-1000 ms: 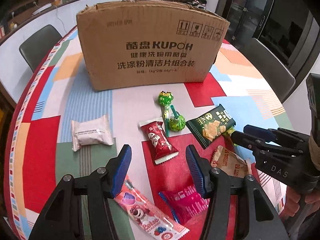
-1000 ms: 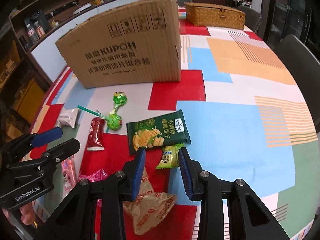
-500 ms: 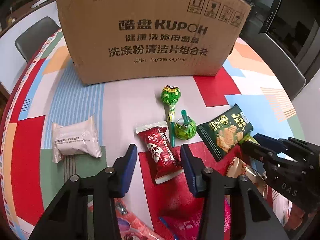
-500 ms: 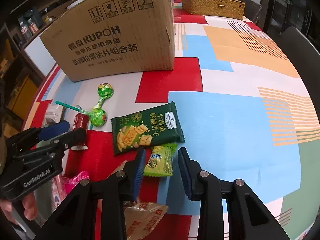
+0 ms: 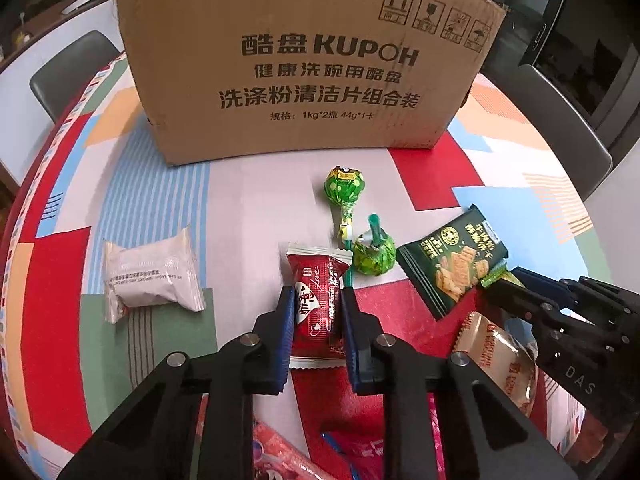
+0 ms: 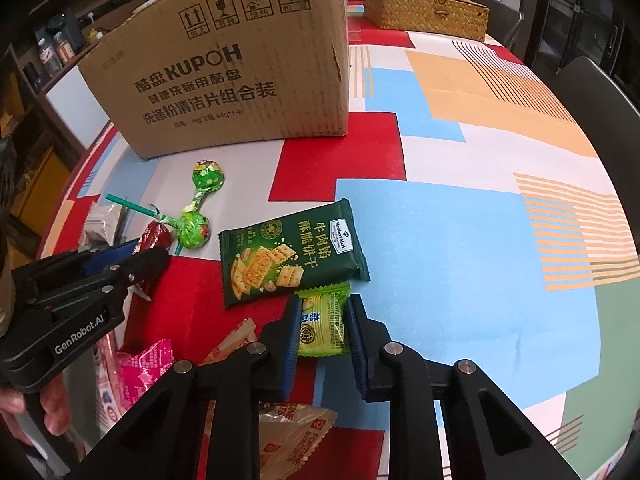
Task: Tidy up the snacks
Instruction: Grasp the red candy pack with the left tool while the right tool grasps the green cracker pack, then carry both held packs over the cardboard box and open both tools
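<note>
Grippers both low over the patterned table (image 6: 460, 216), pointing toward the cardboard box (image 5: 308, 60). Left gripper (image 5: 314, 312) fingers pressed against both sides of the red candy packet (image 5: 318, 300), which lies just beside two green lollipops (image 5: 356, 220). Right gripper (image 6: 322, 322) clamps the light green snack packet (image 6: 323, 324), touching the dark green cracker bag (image 6: 292, 252) edge.

Red candy pack (image 5: 318, 300) and lime packet (image 6: 322, 326) (both flat) between tongs.
</note>
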Demonstrator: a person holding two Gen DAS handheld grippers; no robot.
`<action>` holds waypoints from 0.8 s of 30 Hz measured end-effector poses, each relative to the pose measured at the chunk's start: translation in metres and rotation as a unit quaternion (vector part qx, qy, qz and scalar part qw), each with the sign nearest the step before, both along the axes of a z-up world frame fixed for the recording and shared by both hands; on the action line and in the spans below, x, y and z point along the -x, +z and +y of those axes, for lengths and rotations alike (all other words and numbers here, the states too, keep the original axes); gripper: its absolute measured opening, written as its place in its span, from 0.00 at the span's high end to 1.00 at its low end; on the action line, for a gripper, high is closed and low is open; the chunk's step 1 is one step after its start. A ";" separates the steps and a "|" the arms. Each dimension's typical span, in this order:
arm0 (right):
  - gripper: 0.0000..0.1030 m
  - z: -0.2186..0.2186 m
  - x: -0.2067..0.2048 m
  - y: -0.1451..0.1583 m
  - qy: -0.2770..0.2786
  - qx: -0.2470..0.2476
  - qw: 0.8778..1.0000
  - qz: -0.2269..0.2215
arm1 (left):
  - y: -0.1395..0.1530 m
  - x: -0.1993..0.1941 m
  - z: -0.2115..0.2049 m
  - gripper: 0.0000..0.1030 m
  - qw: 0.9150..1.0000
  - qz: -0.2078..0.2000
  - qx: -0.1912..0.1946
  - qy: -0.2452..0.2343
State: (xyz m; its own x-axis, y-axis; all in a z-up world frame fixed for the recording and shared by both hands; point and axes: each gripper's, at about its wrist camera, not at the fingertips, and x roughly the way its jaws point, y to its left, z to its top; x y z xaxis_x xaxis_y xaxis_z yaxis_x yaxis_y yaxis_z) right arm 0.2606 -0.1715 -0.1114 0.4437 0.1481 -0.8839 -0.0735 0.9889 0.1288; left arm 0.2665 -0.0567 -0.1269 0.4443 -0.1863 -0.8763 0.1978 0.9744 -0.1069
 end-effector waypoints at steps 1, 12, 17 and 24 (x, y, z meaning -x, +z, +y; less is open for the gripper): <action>0.77 -0.001 0.001 0.001 -0.001 -0.001 1.000 -0.002 | 0.003 0.002 -0.001 0.78 1.000 -0.002 0.001 -0.001; 0.77 0.001 0.018 0.032 0.003 -0.017 0.999 -0.039 | 0.036 0.027 0.003 0.78 0.999 -0.029 0.025 -0.005; 0.77 0.006 0.021 0.050 0.011 -0.024 0.998 -0.060 | 0.054 0.038 0.008 0.78 0.998 -0.048 0.035 -0.002; 0.77 0.012 0.023 0.076 0.020 -0.036 0.995 -0.093 | 0.085 0.045 0.015 0.78 0.995 -0.087 0.041 -0.001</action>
State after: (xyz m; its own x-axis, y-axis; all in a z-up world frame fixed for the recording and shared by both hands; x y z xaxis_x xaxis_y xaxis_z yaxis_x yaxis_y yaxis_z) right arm 0.2373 -0.1594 -0.0351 0.5908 0.2288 -0.7737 -0.1419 0.9735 0.1795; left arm 0.2213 -0.0421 -0.0416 0.5880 -0.2545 -0.7678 0.2225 0.9635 -0.1490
